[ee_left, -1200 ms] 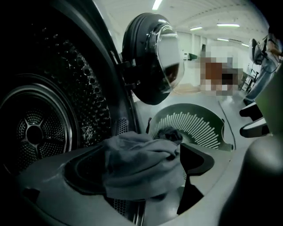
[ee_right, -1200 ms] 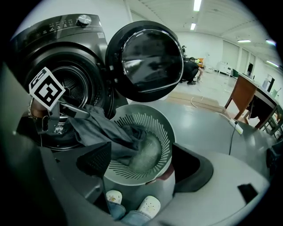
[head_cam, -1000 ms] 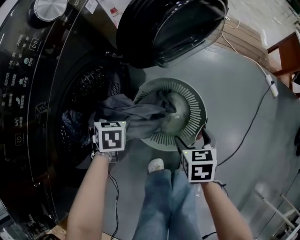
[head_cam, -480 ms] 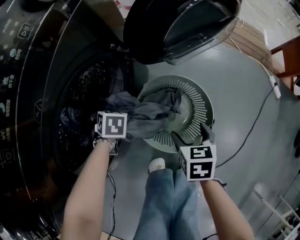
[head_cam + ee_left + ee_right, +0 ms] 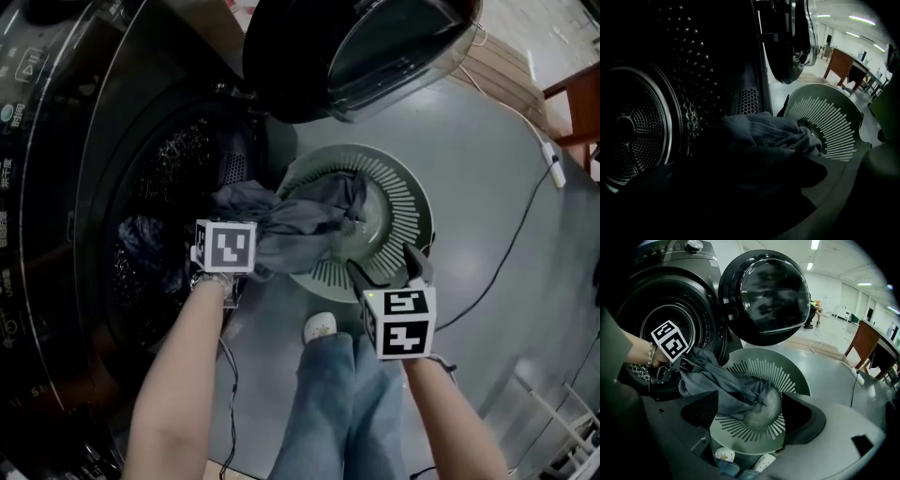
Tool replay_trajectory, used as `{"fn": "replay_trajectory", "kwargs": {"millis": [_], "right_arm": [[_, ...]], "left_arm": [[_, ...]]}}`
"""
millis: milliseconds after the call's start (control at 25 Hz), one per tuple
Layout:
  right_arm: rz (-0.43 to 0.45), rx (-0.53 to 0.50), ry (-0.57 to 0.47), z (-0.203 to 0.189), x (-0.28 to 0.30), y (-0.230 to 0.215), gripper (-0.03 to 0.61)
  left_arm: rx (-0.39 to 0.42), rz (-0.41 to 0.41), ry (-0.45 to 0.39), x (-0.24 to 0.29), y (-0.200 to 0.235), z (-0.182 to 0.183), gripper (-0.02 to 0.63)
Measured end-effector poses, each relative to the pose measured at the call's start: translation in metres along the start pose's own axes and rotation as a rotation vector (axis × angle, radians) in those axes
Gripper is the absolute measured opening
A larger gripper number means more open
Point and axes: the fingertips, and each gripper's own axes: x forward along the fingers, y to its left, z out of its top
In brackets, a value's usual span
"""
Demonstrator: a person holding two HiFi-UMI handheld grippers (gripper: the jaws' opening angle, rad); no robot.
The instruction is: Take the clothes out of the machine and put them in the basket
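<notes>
Jaws of the left gripper (image 5: 680,363) are clenched on one end of a grey garment (image 5: 300,225) at the mouth of the machine (image 5: 56,187). In the left gripper view dark cloth (image 5: 773,136) fills the space along the jaws and hides them. From this grip the garment (image 5: 726,385) runs over the lip of the drum (image 5: 637,131) and across the rim of the basket (image 5: 412,202). Its far end lies bunched on the slotted floor of the basket (image 5: 797,376).

Jaws of the right gripper (image 5: 750,413) stand apart and grasp nothing. The bunched end of the garment shows between the two pads but lies beyond them, inside the basket and clear of both. In the head view the right gripper (image 5: 386,272) hangs over the basket's near rim, well apart from the left gripper (image 5: 239,267).

More dark cloth (image 5: 141,248) lies inside the drum (image 5: 178,159), beside the left gripper. The round door (image 5: 356,47) stands open above the basket; the right gripper view shows it (image 5: 768,296) hinged at the right of the opening. The basket (image 5: 829,126) sits on the floor just before the machine.
</notes>
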Motion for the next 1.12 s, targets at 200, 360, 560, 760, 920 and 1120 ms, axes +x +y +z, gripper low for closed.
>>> {"fn": "replay_trajectory", "kwargs": {"millis": [200, 360, 560, 760, 920, 1120], "right_arm": [[0.012, -0.003, 0.002, -0.002, -0.010, 0.005, 0.417], [0.022, -0.017, -0.003, 0.001, -0.019, 0.005, 0.407], [0.013, -0.034, -0.008, 0.003, -0.029, -0.006, 0.397], [-0.002, -0.029, -0.018, 0.006, -0.041, -0.020, 0.391], [-0.022, -0.021, -0.018, 0.004, -0.049, -0.036, 0.388], [-0.060, 0.023, -0.015, -0.002, -0.058, -0.060, 0.383]], "left_arm": [[0.127, 0.103, -0.059, -0.020, -0.010, 0.006, 0.209], [0.082, 0.088, -0.117, -0.041, -0.033, 0.018, 0.038], [0.000, -0.013, -0.176, -0.064, -0.061, 0.032, 0.037], [-0.070, -0.267, -0.287, -0.093, -0.114, 0.052, 0.037], [-0.077, -0.400, -0.355, -0.117, -0.161, 0.067, 0.037], [-0.105, -0.566, -0.401, -0.145, -0.211, 0.085, 0.037]]}}
